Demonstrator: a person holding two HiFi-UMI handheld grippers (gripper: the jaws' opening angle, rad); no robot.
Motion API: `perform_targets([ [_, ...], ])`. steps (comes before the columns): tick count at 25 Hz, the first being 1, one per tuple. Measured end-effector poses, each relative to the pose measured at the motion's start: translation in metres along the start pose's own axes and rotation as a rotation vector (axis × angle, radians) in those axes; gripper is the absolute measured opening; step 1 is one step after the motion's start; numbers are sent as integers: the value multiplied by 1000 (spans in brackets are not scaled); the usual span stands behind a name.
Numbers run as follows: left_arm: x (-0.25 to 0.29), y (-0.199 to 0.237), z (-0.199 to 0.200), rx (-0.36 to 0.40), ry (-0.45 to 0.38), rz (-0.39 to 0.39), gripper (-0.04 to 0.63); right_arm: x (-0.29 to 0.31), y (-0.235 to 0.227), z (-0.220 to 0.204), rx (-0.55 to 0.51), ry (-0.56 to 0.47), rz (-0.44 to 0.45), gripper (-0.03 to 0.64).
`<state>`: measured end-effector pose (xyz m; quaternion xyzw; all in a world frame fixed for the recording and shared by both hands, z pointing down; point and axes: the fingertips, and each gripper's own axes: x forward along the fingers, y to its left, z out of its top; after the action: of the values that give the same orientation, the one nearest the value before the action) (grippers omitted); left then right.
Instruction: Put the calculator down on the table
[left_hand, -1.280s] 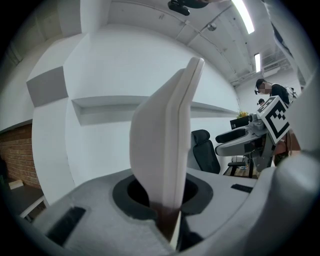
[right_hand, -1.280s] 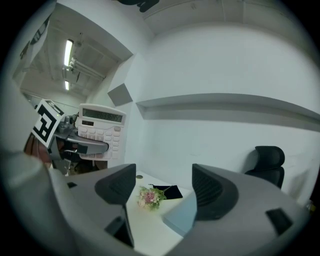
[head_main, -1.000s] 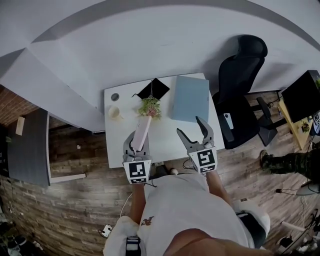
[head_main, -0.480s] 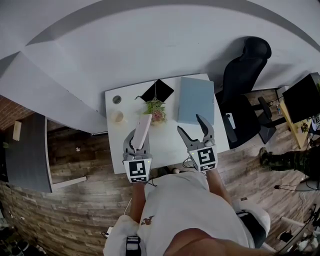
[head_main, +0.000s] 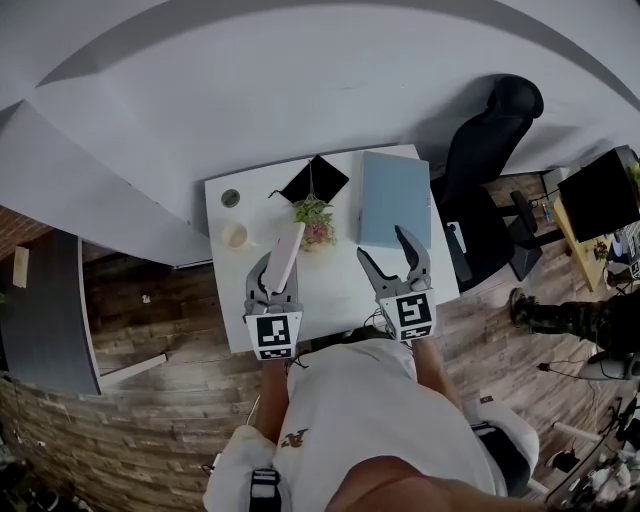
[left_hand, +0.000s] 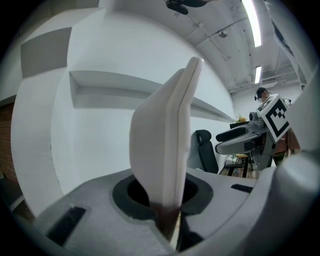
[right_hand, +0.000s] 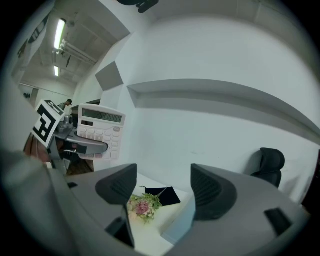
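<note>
Looking down on a white table pushed against a white wall, over a wood-plank floor, with a black office chair off its right end. Bearing along the far edge a small round disc, a black square piece and a pale blue folder; nearer in, a cup and a small bunch of flowers. Gripping with the left gripper, jaws drawn narrow and pressed on the lower end of the calculator: held upright, raised clear of the table over its left half, beside the flowers in the head view, key face turned toward the right gripper. Standing wide apart there, jaws bare, with nothing between them, near the folder's front edge.
</note>
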<state>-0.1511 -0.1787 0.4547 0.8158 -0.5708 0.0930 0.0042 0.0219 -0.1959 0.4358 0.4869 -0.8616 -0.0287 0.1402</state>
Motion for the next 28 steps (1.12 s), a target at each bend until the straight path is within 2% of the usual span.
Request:
perform_targets([
  [8, 12, 3, -21, -29, 43, -6, 69, 15, -5, -16, 5, 40, 11, 333],
  [15, 27, -9, -45, -46, 115, -14, 69, 29, -10, -43, 19, 94, 67, 325],
  [28, 38, -38, -98, -142, 238, -52, 69, 37, -7, -85, 35, 161, 168, 308],
])
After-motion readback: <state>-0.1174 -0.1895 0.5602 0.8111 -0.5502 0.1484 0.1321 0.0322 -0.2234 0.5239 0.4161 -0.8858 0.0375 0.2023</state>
